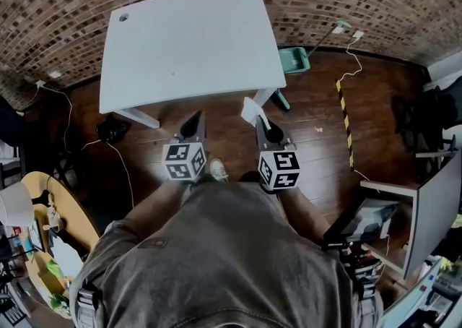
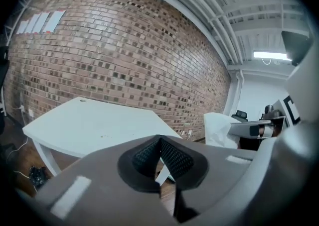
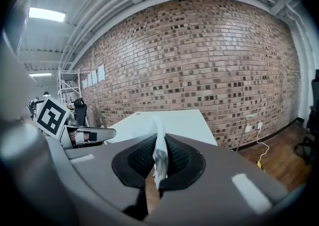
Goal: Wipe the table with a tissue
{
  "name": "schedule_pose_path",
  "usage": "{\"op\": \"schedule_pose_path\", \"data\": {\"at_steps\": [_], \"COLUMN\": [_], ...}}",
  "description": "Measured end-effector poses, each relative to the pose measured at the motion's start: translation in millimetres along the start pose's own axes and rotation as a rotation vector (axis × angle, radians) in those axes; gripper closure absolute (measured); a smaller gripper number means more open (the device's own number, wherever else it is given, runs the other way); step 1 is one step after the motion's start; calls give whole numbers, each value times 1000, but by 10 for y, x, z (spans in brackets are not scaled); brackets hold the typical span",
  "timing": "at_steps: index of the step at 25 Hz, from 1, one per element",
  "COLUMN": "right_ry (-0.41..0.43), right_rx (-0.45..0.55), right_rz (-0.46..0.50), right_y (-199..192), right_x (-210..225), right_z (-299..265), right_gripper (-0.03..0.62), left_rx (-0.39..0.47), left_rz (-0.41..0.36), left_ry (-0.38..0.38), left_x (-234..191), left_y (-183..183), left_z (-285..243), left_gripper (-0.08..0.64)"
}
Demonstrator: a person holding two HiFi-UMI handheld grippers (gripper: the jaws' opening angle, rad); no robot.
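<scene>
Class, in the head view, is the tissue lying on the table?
No, the tissue is clamped in the right hand-held gripper, short of the table.

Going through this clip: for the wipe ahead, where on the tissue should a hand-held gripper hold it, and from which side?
By one end, coming in edge-on, as the right hand-held gripper does now. Its jaws are shut on the tissue near one end, and the thin, limp sheet stands free beyond them. That loose part is probably enough to drag flat across the table.
</scene>
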State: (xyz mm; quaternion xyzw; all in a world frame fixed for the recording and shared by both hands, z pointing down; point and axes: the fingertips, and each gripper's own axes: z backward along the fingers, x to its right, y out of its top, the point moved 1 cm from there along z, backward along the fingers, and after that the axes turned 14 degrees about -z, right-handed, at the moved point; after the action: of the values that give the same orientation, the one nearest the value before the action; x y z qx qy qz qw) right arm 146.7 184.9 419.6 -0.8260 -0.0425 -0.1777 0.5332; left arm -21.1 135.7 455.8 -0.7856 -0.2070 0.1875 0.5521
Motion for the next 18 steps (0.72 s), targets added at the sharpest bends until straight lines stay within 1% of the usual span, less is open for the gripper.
{"op": "schedule_pose_path", "data": {"at_steps": [4,8,12,18], "right_ry": [-7,-12,-3,28], "right_rx": [-16,-12,-14,-40], "right_rz": [10,14,14,7], "right_y": [67,206,303,480], "right_x": [11,107,248,533], "right_z": [-159,-357,-551,-935], "right_gripper": [569,569,569,569], "left_rx": [-8,-12,-14,-38], "left_rz": [18,43,38,29], "left_ry": [7,27,33,67], "left_x": [-141,-275,-303,-361], "left_y": [-1,47,117,241], "left_z": [-64,-211,-377,-742], "left_gripper": [558,558,558,558]}}
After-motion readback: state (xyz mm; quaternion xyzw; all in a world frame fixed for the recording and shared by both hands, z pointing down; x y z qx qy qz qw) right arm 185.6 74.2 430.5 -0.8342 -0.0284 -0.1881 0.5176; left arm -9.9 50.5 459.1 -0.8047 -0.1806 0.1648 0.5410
